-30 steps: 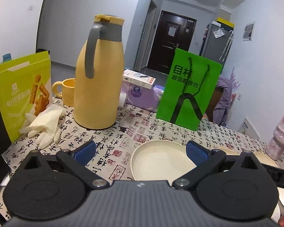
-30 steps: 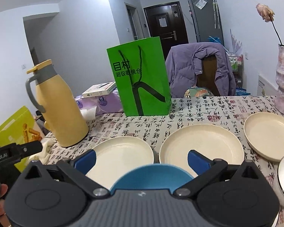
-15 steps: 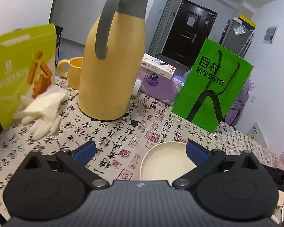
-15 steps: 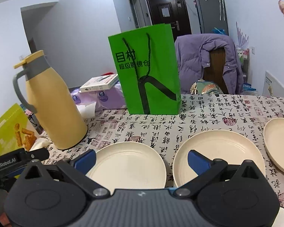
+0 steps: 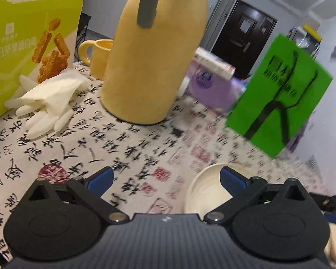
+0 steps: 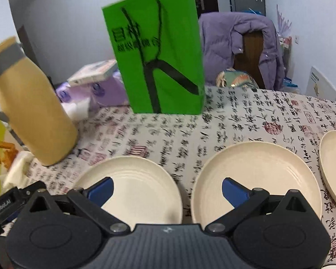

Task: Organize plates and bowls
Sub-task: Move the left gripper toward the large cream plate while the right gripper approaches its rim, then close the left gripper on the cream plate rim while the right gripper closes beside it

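Cream round plates: three (image 6: 132, 179) (image 6: 257, 174) (image 6: 334, 168). Yellow thermos jug with grey handle: one (image 5: 152, 51). Yellow mug: one (image 5: 96, 55). Green paper bag: one (image 6: 154, 58). White rubber gloves: one pair (image 5: 44, 105). Lime snack box: one (image 5: 29, 38).

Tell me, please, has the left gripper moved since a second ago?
Yes. The left gripper has advanced toward the yellow thermos, which now fills much more of its view.

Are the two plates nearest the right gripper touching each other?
Apart. The right wrist view shows a strip of tablecloth between the left plate and middle plate.
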### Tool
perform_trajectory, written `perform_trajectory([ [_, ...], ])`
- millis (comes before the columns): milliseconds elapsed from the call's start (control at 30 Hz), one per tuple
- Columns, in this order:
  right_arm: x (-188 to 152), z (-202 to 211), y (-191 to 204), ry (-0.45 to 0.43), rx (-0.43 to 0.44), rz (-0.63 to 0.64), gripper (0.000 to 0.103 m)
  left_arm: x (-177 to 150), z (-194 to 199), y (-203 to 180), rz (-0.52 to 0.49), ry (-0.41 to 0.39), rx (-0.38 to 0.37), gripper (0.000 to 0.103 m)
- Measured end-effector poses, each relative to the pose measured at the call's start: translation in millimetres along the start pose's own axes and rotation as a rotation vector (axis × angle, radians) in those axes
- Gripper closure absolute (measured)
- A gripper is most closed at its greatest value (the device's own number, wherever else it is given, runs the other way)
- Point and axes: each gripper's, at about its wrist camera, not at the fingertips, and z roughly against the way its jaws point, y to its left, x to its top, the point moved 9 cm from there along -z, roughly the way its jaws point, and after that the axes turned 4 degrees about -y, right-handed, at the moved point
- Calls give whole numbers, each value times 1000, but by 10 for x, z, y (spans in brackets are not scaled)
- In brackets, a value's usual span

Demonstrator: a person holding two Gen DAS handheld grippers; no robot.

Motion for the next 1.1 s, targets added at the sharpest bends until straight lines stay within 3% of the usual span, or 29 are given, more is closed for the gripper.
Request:
perform_trajectory([
  [200, 28, -161, 64, 26, -24, 76, 0, -22, -1, -31, -11, 3, -38, 0],
  [400, -22, -332, 259, 87, -25, 201, 7, -86, -37, -33, -32, 31, -44, 1],
  [533, -71, -378, 349, 122, -16, 275, 25, -129, -76, -38, -15, 70, -76, 6],
  [633, -65, -401, 367, 129, -23, 314, 28, -173, -93, -80, -35, 87, -85, 11],
  [800, -59, -458, 358, 138, -4, 314, 45, -216, -114, -100, -48, 99, -87, 23],
  [900, -87, -509, 382, 150, 8, 328, 58, -256, -132, -135, -53, 120, -112, 36],
  [967, -104, -545, 386, 160, 0, 341, 60, -295, -148, -166, -68, 137, -120, 52],
  [1100, -128, -620, 349, 189, -19, 343, 68, -378, -204, -192, -79, 184, -131, 69],
])
